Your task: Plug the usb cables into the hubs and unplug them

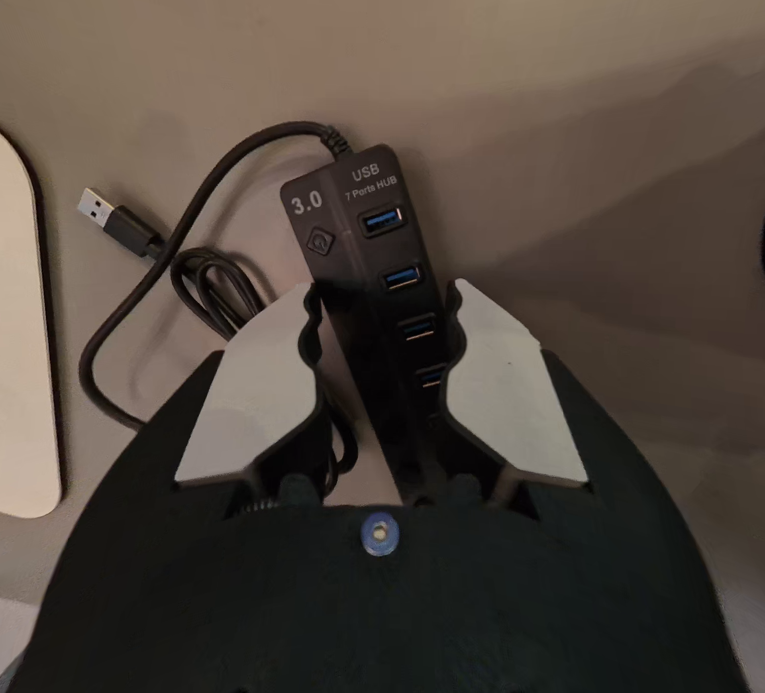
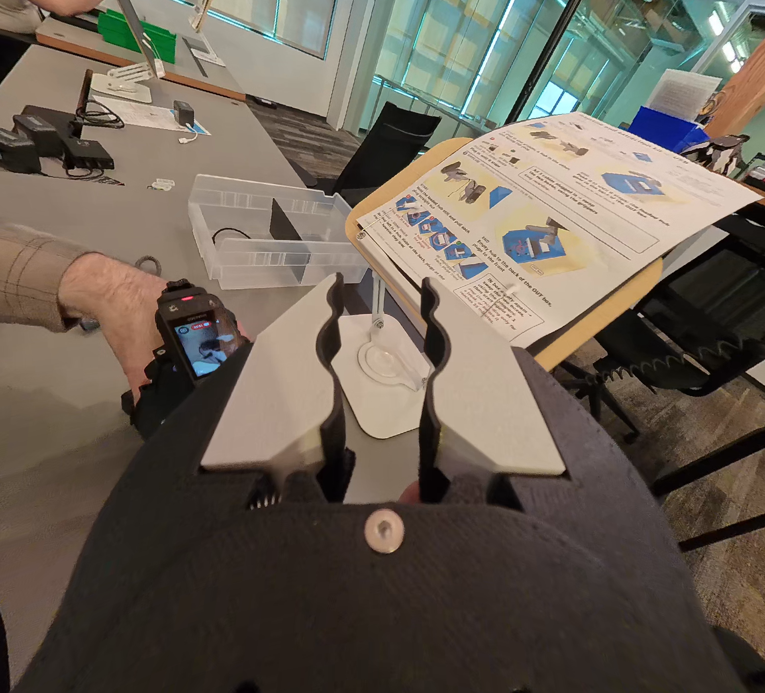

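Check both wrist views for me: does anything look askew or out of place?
The black USB hub sits tilted on one long edge between the left gripper jaws, not flat on the table. All visible ports are empty; its own plug lies loose nearby. The right gripper is open and empty, aimed at the instruction stand.

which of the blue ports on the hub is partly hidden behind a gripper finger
The fourth port down the hub, nearest the camera: the left gripper's right finger covers its edge. The three ports above it show whole.

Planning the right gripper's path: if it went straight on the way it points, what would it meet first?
Likely the white stand base lying between the open right gripper fingers on the grey table; depth is unclear.
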A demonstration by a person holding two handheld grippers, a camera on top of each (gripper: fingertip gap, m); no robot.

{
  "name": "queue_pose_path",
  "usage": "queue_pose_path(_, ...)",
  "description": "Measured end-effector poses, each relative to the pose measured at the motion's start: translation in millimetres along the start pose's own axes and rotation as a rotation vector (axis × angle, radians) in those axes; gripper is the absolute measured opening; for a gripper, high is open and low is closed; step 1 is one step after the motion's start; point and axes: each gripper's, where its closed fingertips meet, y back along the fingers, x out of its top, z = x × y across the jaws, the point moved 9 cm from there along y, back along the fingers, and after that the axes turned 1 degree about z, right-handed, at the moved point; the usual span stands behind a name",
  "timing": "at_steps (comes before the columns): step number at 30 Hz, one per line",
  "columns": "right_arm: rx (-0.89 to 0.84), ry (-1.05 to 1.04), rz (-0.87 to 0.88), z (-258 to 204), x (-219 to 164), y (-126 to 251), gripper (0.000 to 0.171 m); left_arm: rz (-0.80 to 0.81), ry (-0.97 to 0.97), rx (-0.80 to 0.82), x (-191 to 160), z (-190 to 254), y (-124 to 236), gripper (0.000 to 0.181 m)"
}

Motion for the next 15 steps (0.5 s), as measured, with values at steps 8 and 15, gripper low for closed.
queue_pose_path(8, 0.072, -0.016, -0.01, -4.0, -4.7, -17.2, 0.036, 0.207, 0.111, -0.021, -21.4, -6.6, 6.9, 0.054)
queue_pose_path(15, 0.139, -0.046, 0.016, -4.9, -11.2, -28.0, 0.037, 0.466, 0.175, -0.028, -35.7, -22.1, 35.3, 0.055)
